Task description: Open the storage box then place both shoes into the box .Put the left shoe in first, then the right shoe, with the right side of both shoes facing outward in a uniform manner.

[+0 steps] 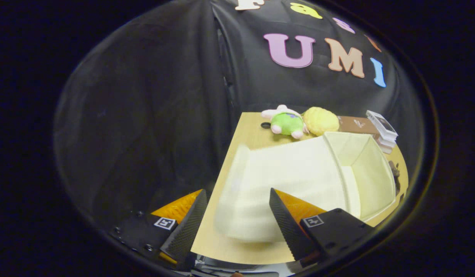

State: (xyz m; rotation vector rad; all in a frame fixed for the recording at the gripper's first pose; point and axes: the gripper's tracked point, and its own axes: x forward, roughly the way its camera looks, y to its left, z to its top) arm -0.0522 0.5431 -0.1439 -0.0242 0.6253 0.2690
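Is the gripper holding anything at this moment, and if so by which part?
Nothing is held. The gripper is open, its fingers apart above the cream plastic storage box's opened lid.

No readable words or numbers. Each finger (191,219) of the tool (237,209) carries a small square white marker with a black pattern. Print on the brown box (357,125) is too small to read.

Matt, perhaps woven cloth storage box (291,181), smooth wood-look table (256,134), plush toy (285,123)
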